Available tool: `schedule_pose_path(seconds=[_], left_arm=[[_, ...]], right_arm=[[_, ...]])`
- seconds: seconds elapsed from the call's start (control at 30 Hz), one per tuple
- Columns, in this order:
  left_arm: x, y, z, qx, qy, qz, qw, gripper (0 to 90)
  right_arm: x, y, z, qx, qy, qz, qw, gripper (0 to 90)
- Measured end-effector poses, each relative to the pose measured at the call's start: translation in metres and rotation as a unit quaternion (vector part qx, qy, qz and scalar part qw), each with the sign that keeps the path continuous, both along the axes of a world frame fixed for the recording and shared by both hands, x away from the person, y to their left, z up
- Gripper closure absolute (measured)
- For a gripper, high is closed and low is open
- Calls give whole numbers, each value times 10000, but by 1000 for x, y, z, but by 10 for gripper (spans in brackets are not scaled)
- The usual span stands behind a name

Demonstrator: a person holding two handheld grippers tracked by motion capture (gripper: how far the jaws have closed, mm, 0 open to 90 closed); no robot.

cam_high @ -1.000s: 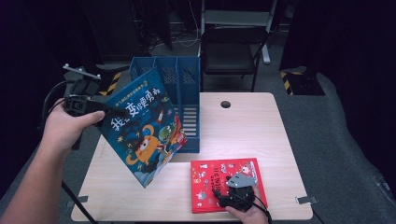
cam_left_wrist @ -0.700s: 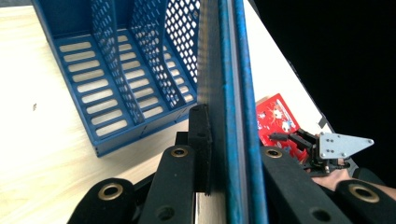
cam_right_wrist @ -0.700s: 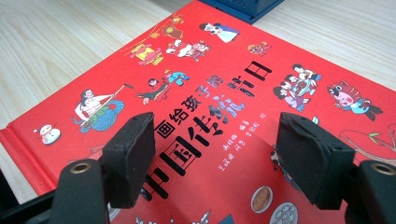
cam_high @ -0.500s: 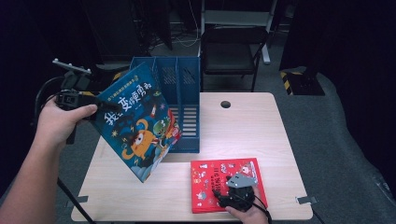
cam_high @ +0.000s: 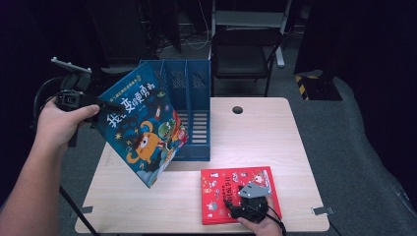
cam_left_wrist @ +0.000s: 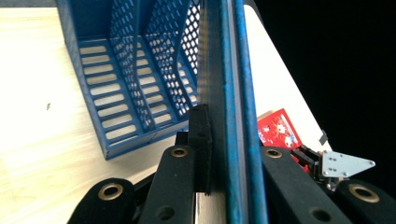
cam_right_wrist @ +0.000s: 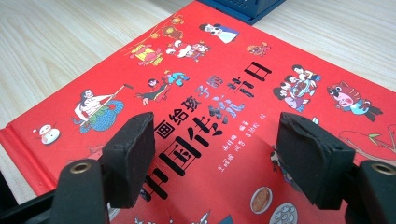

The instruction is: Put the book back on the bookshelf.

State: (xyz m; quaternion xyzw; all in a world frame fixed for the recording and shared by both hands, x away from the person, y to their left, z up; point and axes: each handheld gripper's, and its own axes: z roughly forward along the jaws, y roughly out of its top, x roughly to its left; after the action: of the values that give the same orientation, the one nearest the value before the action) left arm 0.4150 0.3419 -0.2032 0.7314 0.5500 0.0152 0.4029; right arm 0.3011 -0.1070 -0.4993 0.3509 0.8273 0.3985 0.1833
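Left claw (cam_high: 101,104) clamps the blue book's (cam_high: 142,130) edge; right claw (cam_right_wrist: 219,156) gapes over the red book (cam_right_wrist: 224,93).

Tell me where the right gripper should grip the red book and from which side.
The red book lies flat on the table, so no face can be pinched from above. Best guess: take its near long edge, which seems to reach the table's front edge, coming in level from the person's side with the open right gripper, one pad above, one below.

Held book (cam_high: 142,130) left, before file rack (cam_high: 189,98); second book (cam_high: 236,194) flat on table (cam_high: 275,132), right.
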Motion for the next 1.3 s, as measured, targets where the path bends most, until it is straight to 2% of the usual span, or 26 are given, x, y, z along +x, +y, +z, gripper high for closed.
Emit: schedule_pose_path(seconds=[0.1,0.13,0.43,0.57,0.77,0.87,1.1,1.3], left_arm=[[0,5,0,-26,-13,165,9999,826],[0,8,0,1,7,122,9999,826],[-2,25,-1,-96,44,364,9993,826],[-2,36,0,-72,57,436,9990,826],[-2,45,1,-94,81,676,9976,826],[-1,50,2,-73,74,690,9976,826],[2,59,2,-207,63,1013,9946,826],[7,59,0,-245,115,1111,9934,826]], right_arm=[[0,0,0,14,10,-6,10000,280],[0,0,0,7,3,-3,10000,279],[0,0,0,10,-5,-10,10000,278],[0,0,0,17,1,1,10000,278],[0,0,0,16,-8,-9,10000,277],[0,0,0,10,-19,0,10000,277],[0,0,0,15,-1,0,10000,276],[0,0,0,7,-7,7,10000,275]])
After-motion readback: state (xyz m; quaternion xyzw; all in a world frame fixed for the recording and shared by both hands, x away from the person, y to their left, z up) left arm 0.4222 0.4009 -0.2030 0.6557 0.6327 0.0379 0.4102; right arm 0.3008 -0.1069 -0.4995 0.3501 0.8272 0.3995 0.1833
